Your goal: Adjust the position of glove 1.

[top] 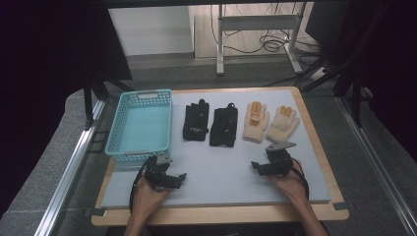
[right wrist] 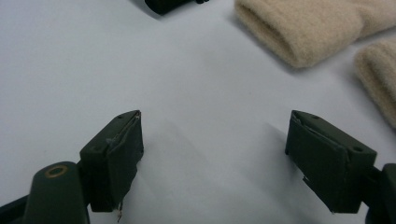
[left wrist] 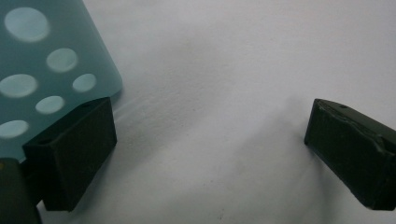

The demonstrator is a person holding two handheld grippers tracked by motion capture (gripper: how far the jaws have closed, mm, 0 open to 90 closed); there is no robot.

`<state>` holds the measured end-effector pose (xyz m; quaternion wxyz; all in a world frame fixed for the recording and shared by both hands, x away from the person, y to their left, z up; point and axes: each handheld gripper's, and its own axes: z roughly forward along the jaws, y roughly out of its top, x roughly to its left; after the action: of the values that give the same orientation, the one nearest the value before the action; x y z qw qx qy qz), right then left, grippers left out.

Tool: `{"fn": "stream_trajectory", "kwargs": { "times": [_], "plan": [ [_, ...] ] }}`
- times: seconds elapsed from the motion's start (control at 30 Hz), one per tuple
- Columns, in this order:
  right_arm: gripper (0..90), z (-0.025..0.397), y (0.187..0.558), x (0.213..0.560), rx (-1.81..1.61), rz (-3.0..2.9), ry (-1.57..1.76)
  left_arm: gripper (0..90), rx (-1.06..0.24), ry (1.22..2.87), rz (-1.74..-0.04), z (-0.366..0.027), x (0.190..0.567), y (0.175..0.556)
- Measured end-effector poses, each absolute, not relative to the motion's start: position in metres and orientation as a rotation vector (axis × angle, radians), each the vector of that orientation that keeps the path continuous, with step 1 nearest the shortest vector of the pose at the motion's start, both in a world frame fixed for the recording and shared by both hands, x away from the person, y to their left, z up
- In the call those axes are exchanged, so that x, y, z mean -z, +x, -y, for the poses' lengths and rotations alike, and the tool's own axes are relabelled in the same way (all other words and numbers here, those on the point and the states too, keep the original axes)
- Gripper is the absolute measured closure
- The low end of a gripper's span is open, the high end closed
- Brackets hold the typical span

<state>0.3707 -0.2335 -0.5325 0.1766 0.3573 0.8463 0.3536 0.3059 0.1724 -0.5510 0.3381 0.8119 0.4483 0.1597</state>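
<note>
Two black gloves point(top: 196, 121) point(top: 224, 126) lie side by side on the pale mat, and two beige gloves point(top: 255, 121) point(top: 283, 123) lie to their right. A turquoise basket point(top: 141, 125) stands empty at the left. My left gripper point(top: 173, 178) rests low on the mat just below the basket's near corner point(left wrist: 42, 70), its jaws wide open with bare mat between them. My right gripper point(top: 261, 166) sits on the mat below the beige gloves, also open and empty. In the right gripper view the cuff of a beige glove point(right wrist: 303, 28) lies ahead, and a second cuff point(right wrist: 380, 79) is at the right.
The pale mat point(top: 221, 167) covers a wooden table point(top: 221, 214) whose edge runs close behind my hands. Metal rails point(top: 69, 172) flank the table. A desk frame and cables point(top: 265, 39) stand on the floor beyond.
</note>
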Motion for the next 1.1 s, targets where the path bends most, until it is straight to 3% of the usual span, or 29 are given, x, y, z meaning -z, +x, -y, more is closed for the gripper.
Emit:
{"fn": "stream_trajectory", "kwargs": {
  "times": [1.1],
  "plan": [
    [17.6,0.2333,0.3709,0.5323,-1.000,-2.402,1.012,3.1,-0.416,2.106,-1.172,-0.1727,0.5516,0.3054]
  ]
}}
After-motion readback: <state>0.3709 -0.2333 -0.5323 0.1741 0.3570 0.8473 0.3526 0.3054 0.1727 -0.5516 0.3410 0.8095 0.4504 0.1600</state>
